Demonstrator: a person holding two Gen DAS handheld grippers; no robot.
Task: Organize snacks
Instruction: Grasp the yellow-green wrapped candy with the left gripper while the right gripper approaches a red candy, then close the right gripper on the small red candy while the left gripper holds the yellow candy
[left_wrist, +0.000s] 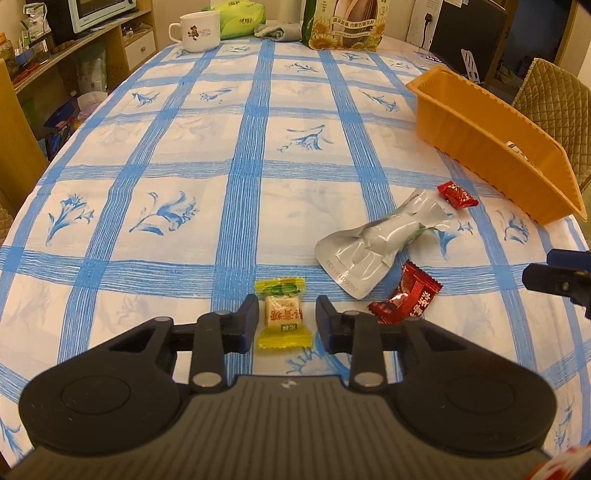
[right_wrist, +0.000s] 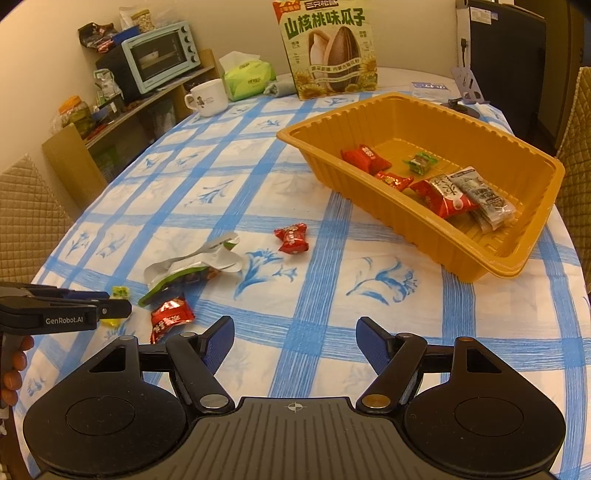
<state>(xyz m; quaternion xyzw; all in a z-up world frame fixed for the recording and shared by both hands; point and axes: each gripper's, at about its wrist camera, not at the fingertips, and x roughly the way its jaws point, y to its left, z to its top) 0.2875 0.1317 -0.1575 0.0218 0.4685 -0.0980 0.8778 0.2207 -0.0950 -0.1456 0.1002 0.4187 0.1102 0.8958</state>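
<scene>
My left gripper (left_wrist: 286, 317) is open, its fingers on either side of a yellow-green wrapped candy (left_wrist: 282, 317) lying on the tablecloth, not clamped. The same gripper shows side-on in the right wrist view (right_wrist: 114, 308), with the candy (right_wrist: 120, 292) partly hidden. A silver snack pouch (left_wrist: 380, 240), a red candy (left_wrist: 406, 299) and a smaller red candy (left_wrist: 457, 195) lie to its right. The orange tray (right_wrist: 524, 254) holds several wrapped snacks (right_wrist: 443, 195). My right gripper (right_wrist: 295, 343) is open and empty above the cloth, in front of the tray.
A sunflower-seed bag (right_wrist: 328, 51), a white mug (right_wrist: 207, 98) and a green tissue pack (right_wrist: 247, 77) stand at the table's far end. A shelf with a toaster oven (right_wrist: 162, 55) is at left. Quilted chairs (right_wrist: 26, 206) flank the table.
</scene>
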